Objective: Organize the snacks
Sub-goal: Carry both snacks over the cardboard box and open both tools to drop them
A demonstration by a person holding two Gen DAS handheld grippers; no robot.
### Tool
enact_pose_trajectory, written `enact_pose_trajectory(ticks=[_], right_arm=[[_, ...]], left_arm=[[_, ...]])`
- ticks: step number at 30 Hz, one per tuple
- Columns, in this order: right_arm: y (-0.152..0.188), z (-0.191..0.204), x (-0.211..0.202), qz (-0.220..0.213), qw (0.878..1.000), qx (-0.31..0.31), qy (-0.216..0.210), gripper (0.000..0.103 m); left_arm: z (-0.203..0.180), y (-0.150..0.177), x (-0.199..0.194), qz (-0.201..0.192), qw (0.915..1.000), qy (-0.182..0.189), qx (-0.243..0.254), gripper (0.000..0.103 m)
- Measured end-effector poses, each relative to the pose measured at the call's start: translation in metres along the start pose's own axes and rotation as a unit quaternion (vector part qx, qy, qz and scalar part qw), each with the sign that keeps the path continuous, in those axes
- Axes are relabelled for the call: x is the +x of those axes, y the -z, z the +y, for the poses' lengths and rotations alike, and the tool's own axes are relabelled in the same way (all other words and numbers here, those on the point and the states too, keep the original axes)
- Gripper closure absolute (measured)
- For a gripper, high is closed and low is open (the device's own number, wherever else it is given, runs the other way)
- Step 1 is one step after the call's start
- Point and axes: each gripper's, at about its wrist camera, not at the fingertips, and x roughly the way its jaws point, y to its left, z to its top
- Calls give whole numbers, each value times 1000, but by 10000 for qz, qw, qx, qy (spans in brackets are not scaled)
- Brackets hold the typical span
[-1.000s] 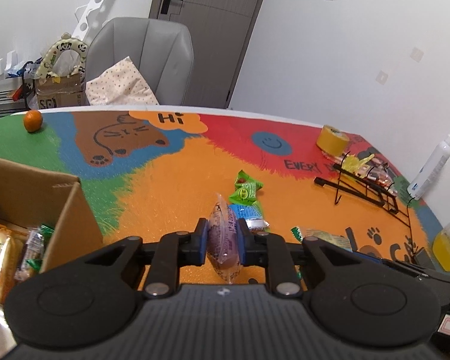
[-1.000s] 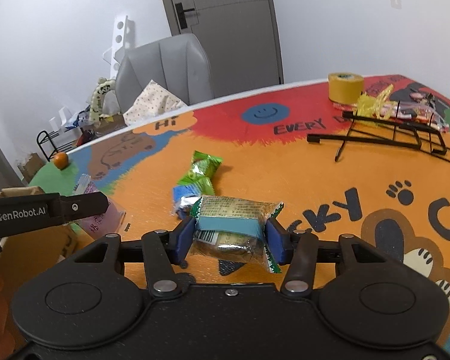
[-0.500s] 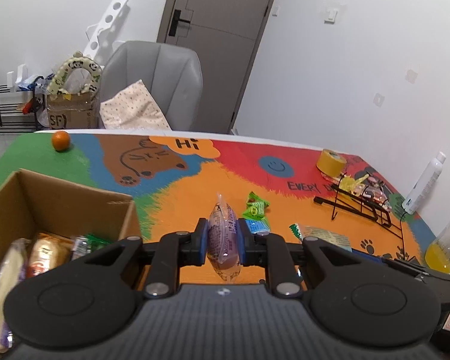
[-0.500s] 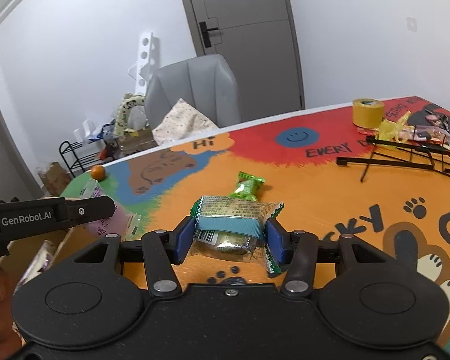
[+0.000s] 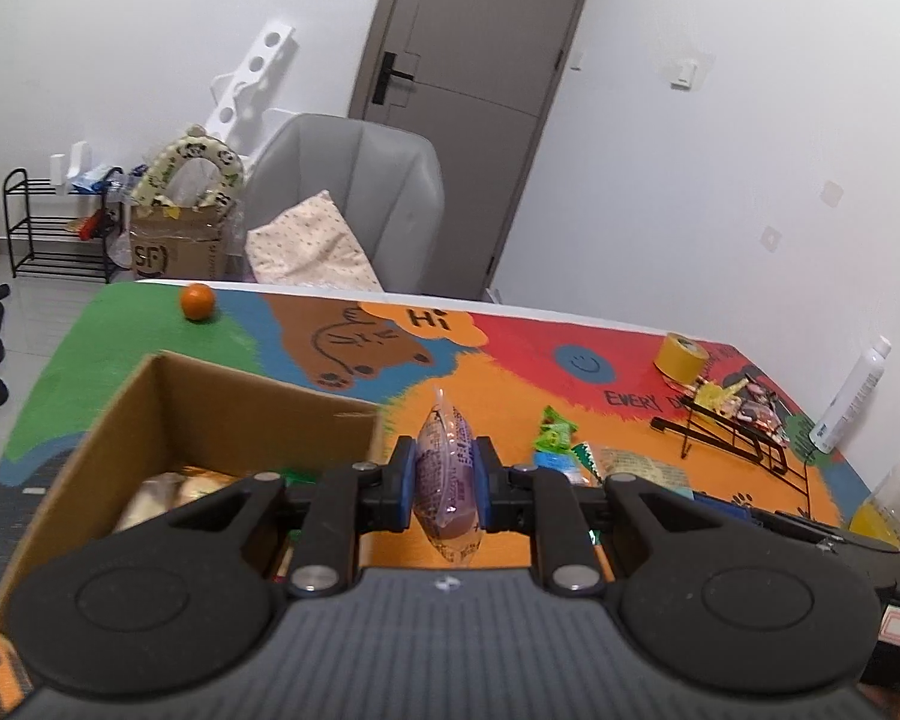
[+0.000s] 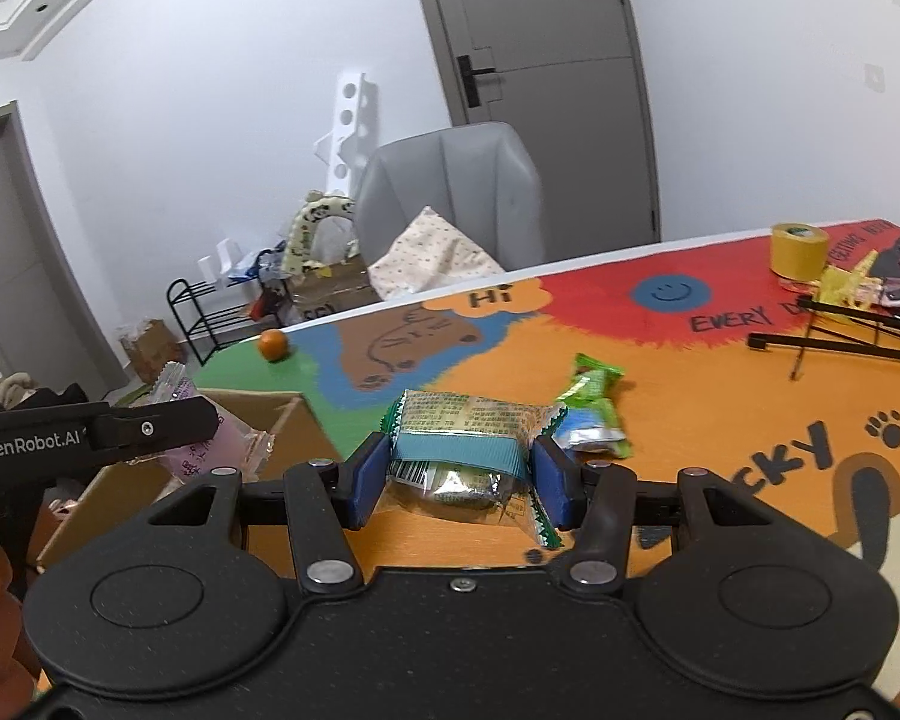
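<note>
a grey chair (image 5: 354, 180) stands behind the colourful table mat (image 5: 510, 348), a dotted cushion (image 5: 312, 252) leaning on its seat. an orange fruit (image 5: 198, 302) sits on the mat's green patch. a roll of yellow tape (image 5: 681, 356) rests near a black wire stand (image 5: 732, 432). a white bottle (image 5: 852, 396) stands at the right edge. a black shoe rack (image 5: 48, 228) and a grey door (image 5: 480, 78) line the wall.
</note>
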Motion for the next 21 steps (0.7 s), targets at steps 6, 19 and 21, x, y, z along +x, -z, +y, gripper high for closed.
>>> enact_pose_trajectory(ticks=[6, 19, 21], right_arm=[[0, 22, -1, -15, 9997, -129, -223, 53], [2, 71, 5, 32, 9976, -482, -489, 53], [3, 78, 6, 47, 9973, -528, -504, 53]], left_arm=[[22, -1, -18, -80, 9998, -152, -104, 84], [67, 5, -44, -87, 9988, -303, -364, 84], [72, 7, -45, -51, 9988, -272, -403, 84]])
